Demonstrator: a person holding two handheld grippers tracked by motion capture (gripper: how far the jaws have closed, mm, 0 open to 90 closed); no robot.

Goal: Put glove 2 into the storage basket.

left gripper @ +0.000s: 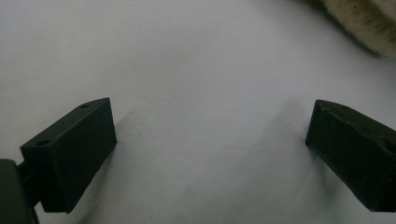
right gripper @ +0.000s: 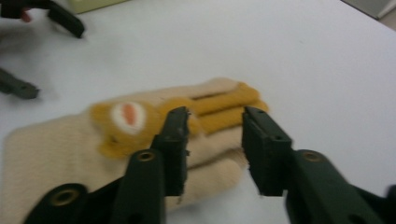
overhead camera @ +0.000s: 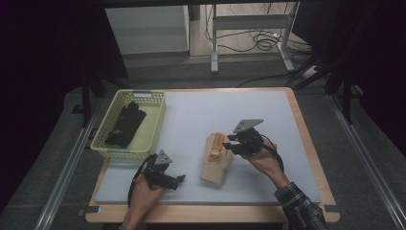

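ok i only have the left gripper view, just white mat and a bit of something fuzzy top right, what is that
Observer: It's a beige knit glove with an orange patch, lying flat on the mat.
Operator: where's the other gripper
Observer: The right gripper is at the glove's far end, jaws apart over the orange strips, not pressing on the fabric.
Operator: anything else on the table
Observer: A yellow basket sits at the far left corner with a black glove inside.
Operator: and my jaws
Observer: The left gripper is open, near the glove's near left corner, not touching it.
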